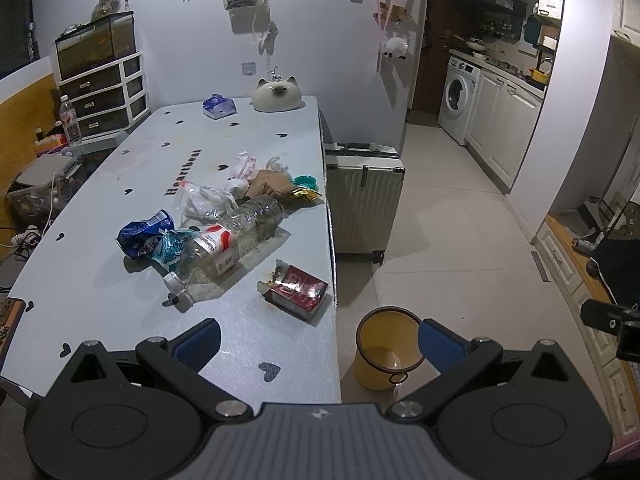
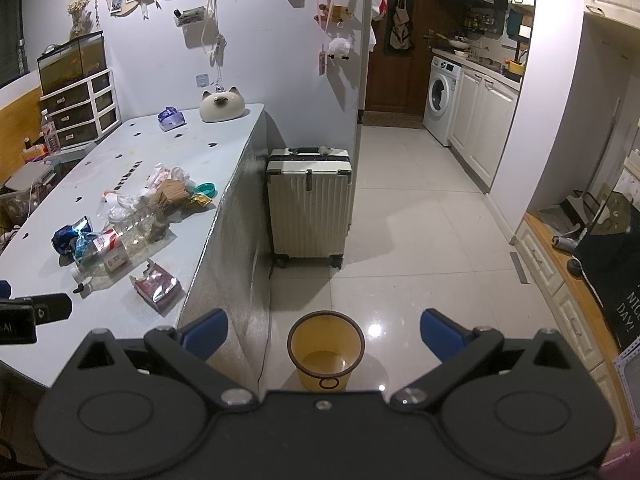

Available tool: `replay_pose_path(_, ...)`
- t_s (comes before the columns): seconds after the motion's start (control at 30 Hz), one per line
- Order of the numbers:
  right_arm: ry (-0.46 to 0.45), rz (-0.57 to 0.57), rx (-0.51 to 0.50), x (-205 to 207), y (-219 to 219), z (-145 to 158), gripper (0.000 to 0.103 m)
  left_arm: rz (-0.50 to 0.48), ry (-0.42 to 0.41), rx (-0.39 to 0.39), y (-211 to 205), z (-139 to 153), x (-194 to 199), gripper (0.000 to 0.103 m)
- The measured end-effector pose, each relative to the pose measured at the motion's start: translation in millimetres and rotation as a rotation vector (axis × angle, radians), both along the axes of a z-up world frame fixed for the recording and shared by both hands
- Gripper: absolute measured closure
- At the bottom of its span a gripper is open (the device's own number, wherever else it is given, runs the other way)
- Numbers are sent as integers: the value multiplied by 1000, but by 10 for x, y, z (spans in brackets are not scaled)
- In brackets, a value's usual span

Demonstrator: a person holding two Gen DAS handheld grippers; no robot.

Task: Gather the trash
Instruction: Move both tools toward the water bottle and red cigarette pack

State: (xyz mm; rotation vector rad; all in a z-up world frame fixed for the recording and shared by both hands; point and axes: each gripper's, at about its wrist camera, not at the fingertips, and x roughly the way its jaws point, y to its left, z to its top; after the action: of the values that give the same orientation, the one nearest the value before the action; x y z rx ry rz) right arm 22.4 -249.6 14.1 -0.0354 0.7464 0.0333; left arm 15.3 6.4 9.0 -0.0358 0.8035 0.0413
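Note:
Trash lies on the pale table (image 1: 248, 140): a red carton (image 1: 298, 290) near the right edge, a clear plastic bottle (image 1: 232, 240), a crushed blue can (image 1: 144, 234), clear wrappers (image 1: 208, 200), brown paper (image 1: 268, 184) and crumpled tissue (image 1: 246, 164). A yellow bin (image 1: 386, 348) stands on the floor beside the table; it also shows in the right wrist view (image 2: 326, 350). My left gripper (image 1: 320, 344) is open and empty above the table's near corner. My right gripper (image 2: 324, 334) is open and empty above the bin. The red carton (image 2: 156, 286) and bottle (image 2: 124, 240) show at left.
A cream suitcase (image 1: 364, 204) stands against the table's right side. A cat-shaped ceramic (image 1: 276, 94) and a tissue pack (image 1: 218, 106) sit at the table's far end. A drawer unit with a fish tank (image 1: 100, 76) stands far left. A washing machine (image 1: 458, 98) and cabinets line the kitchen.

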Motion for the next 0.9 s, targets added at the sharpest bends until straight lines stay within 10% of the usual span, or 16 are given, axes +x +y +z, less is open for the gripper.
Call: replay_pose_path(0.9,-154,425,83,1123,618,-21,0,213,-44,124,447,207,428,0)
